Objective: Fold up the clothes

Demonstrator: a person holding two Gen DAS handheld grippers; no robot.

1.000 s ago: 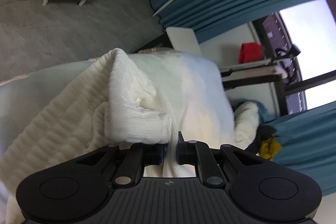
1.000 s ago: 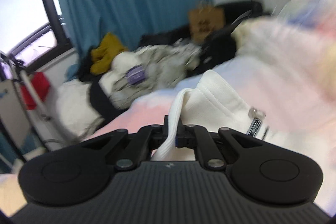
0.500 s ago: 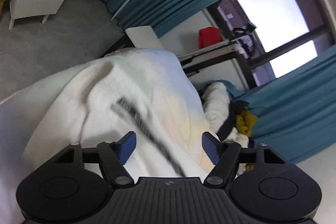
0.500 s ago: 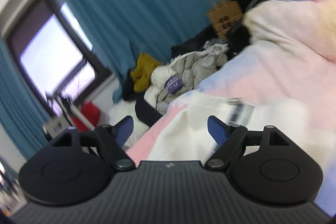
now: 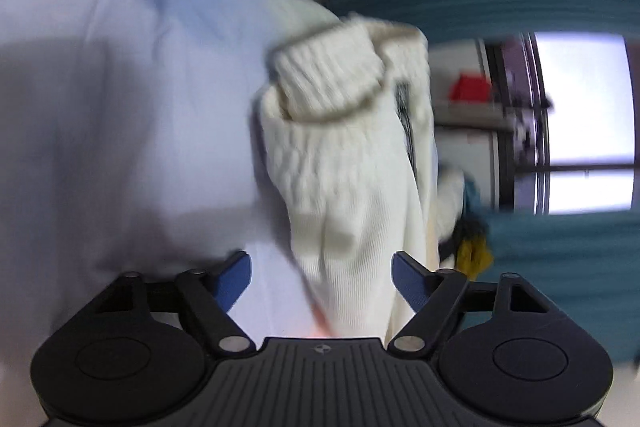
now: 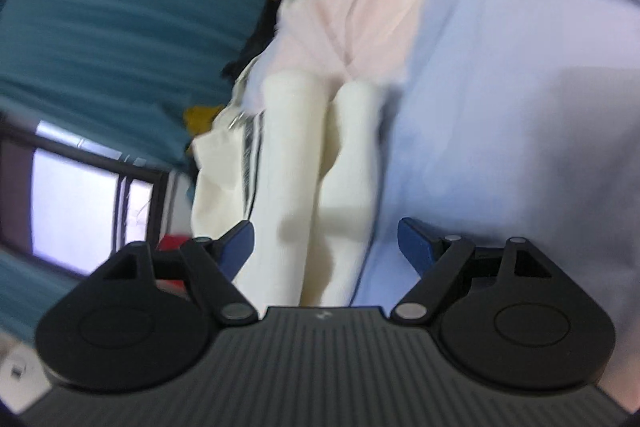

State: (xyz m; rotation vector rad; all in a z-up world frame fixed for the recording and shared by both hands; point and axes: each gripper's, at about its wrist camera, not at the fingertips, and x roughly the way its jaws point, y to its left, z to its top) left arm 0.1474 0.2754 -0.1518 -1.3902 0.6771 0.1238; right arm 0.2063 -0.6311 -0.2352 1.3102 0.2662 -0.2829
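Both tools spread wide, holding nothing: left tool (image 5: pixel 322 277) and right tool (image 6: pixel 326 241) each point at the sweater (image 5: pixel 352 163) on the bed (image 5: pixel 120 107).

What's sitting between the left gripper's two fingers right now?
In the left wrist view, the cream knit sweater lies between the open left gripper's fingers, ungripped, on the pale bedsheet.
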